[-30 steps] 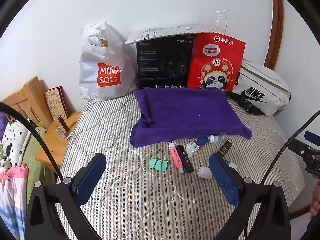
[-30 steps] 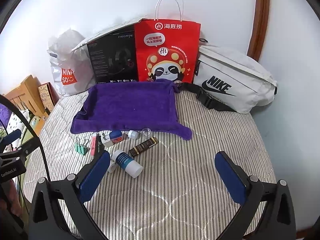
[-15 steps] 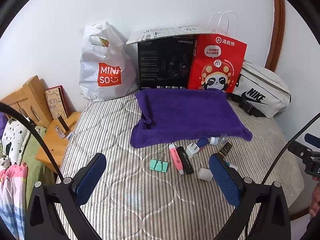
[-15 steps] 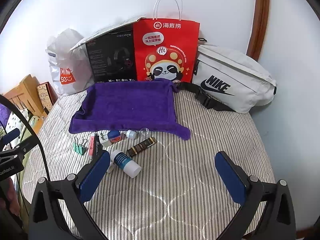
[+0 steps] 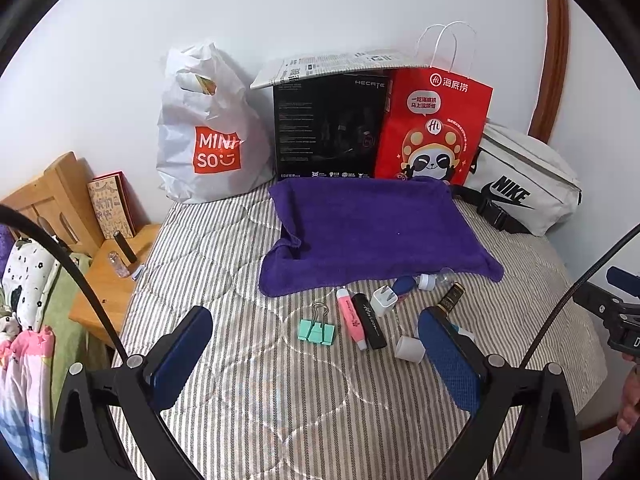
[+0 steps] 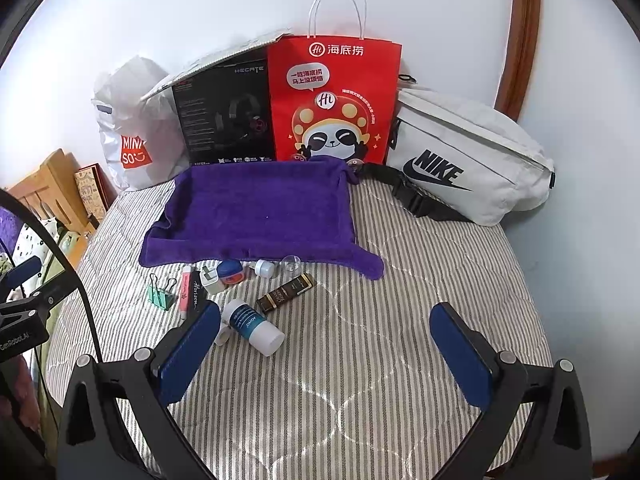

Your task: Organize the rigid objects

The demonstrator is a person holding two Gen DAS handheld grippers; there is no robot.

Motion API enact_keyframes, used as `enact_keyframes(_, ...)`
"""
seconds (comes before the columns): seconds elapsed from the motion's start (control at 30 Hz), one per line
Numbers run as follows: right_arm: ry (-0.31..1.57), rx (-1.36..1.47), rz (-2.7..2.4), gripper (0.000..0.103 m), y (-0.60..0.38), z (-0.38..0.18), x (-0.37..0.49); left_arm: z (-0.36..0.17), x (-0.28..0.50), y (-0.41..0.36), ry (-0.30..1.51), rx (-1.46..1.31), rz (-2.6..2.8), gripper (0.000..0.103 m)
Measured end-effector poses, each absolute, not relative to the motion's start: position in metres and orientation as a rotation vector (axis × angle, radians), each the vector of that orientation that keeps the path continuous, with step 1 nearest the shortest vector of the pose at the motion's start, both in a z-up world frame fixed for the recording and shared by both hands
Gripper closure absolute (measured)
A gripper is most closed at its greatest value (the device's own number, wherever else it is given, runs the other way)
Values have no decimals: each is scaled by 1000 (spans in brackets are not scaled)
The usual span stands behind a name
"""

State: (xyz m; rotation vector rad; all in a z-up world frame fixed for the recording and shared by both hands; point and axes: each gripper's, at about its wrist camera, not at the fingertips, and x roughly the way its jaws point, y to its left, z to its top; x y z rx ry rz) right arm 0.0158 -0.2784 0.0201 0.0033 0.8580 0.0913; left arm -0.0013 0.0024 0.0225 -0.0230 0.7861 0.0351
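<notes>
Both grippers are hanging over the striped bed point(image 6: 420, 288) with jaws spread wide and nothing between them: the left gripper point(image 5: 316, 356) is hovering above bare quilt near the mint binder clip point(image 5: 316, 331); the right gripper point(image 6: 324, 352) is hovering just right of the white bottle with a blue label point(image 6: 253, 327) (its left pad is hiding part of what lies beside that bottle). The small things are lying in a loose cluster just in front of the purple towel point(image 6: 260, 212): a pink highlighter point(image 5: 352, 318) and a black marker point(image 5: 369, 320) are lying side by side; a white charger plug point(image 6: 211, 279) is resting beside a blue-lidded jar point(image 6: 231, 271); a small white cap point(image 6: 265, 268) and a clear round cap point(image 6: 291, 265) are sitting at the towel's front edge; a dark brown tube point(image 6: 285, 292) is lying aslant; a white cup-shaped cap point(image 5: 409, 349) is sitting close to the left gripper's right pad. Behind the towel, a white shopping bag point(image 5: 204, 136), a black box point(image 5: 328, 128), a red paper bag point(image 6: 332, 100) and a white waist bag point(image 6: 464, 156) are leaning along the wall; a wooden nightstand point(image 5: 104, 288) is standing left of the bed.
</notes>
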Motion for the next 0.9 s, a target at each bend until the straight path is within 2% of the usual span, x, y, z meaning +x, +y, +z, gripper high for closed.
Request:
enact_keyframes(0.63, 859, -1, 82, 0, -276, 19, 14, 24, 2, 1, 794, -16, 25, 0)
enact_keyframes(0.9, 857, 0, 91, 0, -275, 13, 16, 4, 18, 2, 818, 5, 43, 0)
